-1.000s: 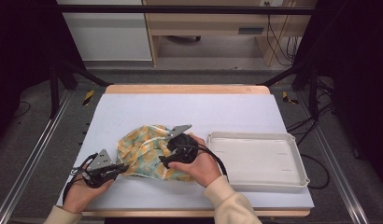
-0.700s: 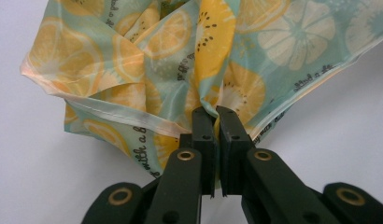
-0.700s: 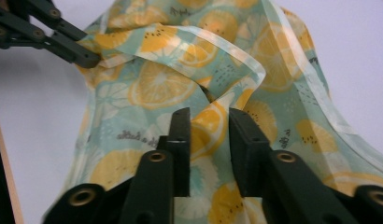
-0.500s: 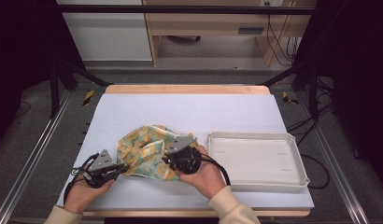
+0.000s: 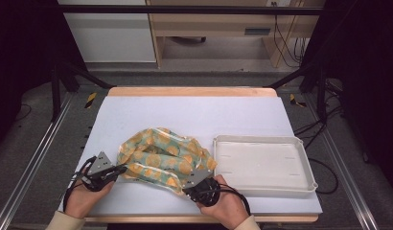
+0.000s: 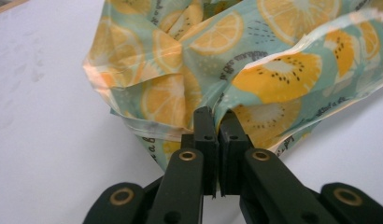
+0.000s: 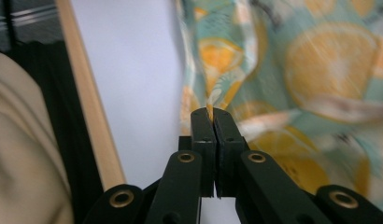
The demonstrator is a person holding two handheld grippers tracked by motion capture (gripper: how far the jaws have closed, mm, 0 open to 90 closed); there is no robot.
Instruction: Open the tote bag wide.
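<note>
Two grippers sit at the near edge of the white table (image 5: 151, 110). The left gripper (image 5: 121, 168) pinches the near-left corner of the fruit-print cloth (image 5: 161, 158); the right gripper (image 5: 194, 178), jaws just closing, now bites its near-right edge. Beyond, the cloth lies crumpled, with the empty white tray (image 5: 261, 163) just beside it to the right.

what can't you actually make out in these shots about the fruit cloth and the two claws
- High view: where each claw meets the fruit-print cloth is too small to read; the left claw and right claw sit under their grey plates.
- Right gripper view: the cloth is blurred, so its printed words cannot be read.
- Left gripper view: the cloth is cut off by the top and right edges.
- High view: the white tray shows no readable detail inside.
</note>
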